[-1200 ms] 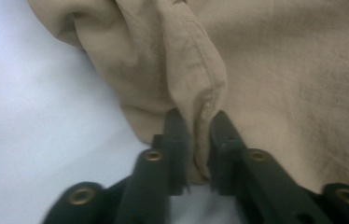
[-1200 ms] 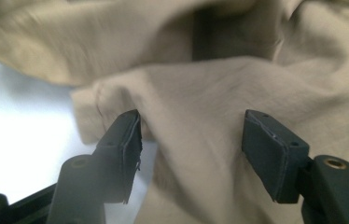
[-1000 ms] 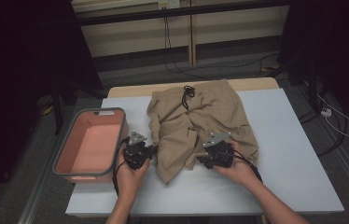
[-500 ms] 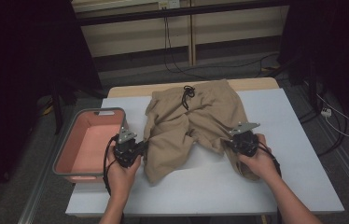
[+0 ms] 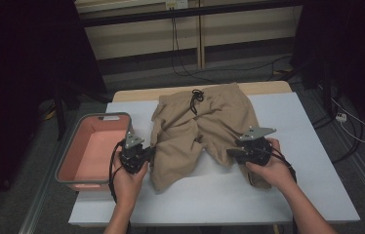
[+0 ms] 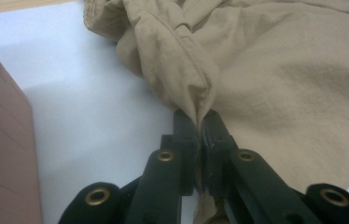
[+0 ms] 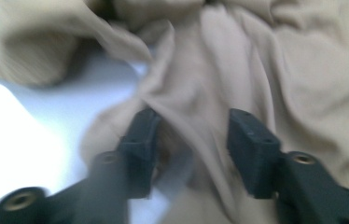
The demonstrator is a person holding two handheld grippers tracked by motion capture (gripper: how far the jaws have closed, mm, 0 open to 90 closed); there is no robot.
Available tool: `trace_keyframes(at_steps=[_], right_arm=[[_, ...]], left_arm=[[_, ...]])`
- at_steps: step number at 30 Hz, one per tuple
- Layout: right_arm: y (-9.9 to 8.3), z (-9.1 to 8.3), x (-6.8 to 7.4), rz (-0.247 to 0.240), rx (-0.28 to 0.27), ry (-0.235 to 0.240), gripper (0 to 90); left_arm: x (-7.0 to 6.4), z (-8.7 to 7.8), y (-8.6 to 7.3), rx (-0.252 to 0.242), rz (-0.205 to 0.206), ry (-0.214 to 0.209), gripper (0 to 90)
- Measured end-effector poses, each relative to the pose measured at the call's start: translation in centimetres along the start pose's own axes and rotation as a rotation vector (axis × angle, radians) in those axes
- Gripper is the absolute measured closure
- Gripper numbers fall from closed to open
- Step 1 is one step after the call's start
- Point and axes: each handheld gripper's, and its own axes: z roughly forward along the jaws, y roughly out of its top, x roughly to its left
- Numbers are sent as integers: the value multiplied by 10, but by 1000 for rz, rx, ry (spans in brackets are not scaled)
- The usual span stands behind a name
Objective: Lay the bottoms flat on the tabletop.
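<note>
- A pink basket [image 5: 92, 148] sits at the left edge of the white table [image 5: 317, 161], open side up and just beside the left hand; my guess is it waits there for the folded clothes
- The left gripper [image 5: 144, 155] is clamped on a fold of the tan shorts [image 5: 205, 122] at their left edge; in the left gripper view its jaws are pressed together with a ridge of cloth [image 6: 196, 105] pinched between them, which lets the hand drag that leg sideways
- The shorts lie in the middle of the table, waist and black drawstring [image 5: 196, 97] toward the far side, the two legs spread toward the person with a wedge of bare table between them; the work looks like pulling the legs apart to flatten them
- The right gripper [image 5: 234, 152] rests on the right leg; in the right gripper view its jaws stand apart with loose cloth [image 7: 196, 121] lying between them, so it grips nothing, though that view is blurred
- Nothing stands between the shorts and the basket; cables [image 5: 356, 131] lie on the floor [image 5: 278, 58] well off to the right, and a cupboard [image 5: 146, 34] stands behind the table
</note>
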Motion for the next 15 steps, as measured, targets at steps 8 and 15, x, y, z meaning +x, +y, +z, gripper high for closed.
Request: trace_keyframes(at_steps=[8,15], right_arm=[[24,15,26,-54,-36,48,490],[28,62,39,-93,38,87,503]], left_arm=[[2,17,-6,21,-4,49,864],[-1,30,-9,53,21,71,864]])
